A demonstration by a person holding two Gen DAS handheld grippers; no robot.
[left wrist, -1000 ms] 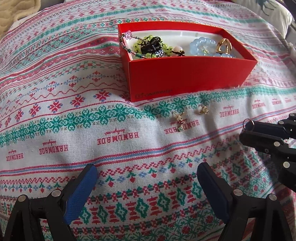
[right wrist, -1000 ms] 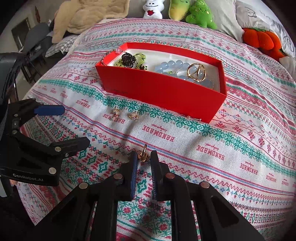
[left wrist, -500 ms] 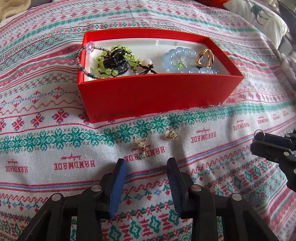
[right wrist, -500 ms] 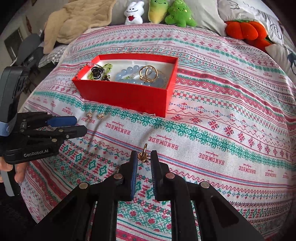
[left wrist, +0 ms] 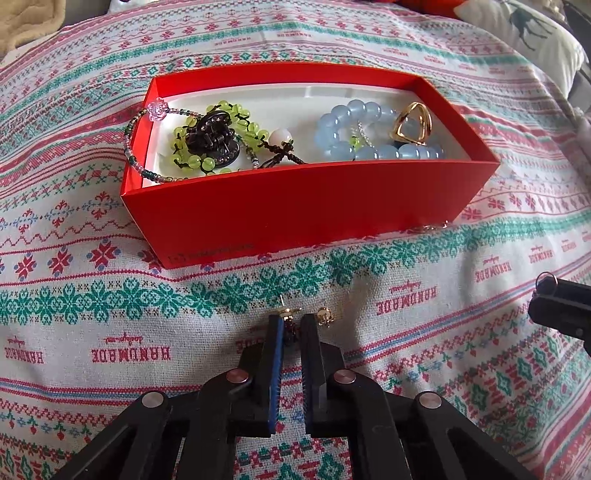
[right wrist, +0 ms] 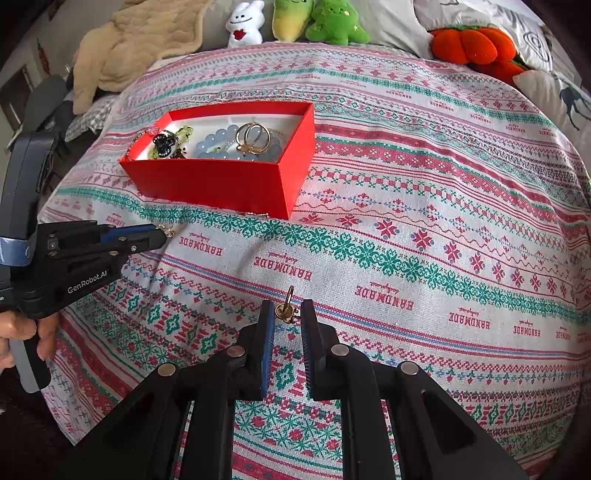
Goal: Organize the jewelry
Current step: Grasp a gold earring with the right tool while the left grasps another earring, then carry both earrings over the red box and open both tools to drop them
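**Both grippers grasp earrings near the box**

The left gripper, jaws just closed, pinches a small gold drop earring on the patterned bedspread. The open red cardboard box lies directly ahead. The right gripper clasps a gold hoop earring, farther away.

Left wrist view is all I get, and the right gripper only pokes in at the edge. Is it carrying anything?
Observer: Yes. The right gripper is shut on a small gold earring, whose hoop sticks up above the jaws.
Operator: Is it at the red box?
Observer: No. In the right wrist view the red box lies well ahead and to the left, and only patterned cloth shows past the jaws.
Operator: Anything beyond the box?
Observer: Plush toys line the far edge.
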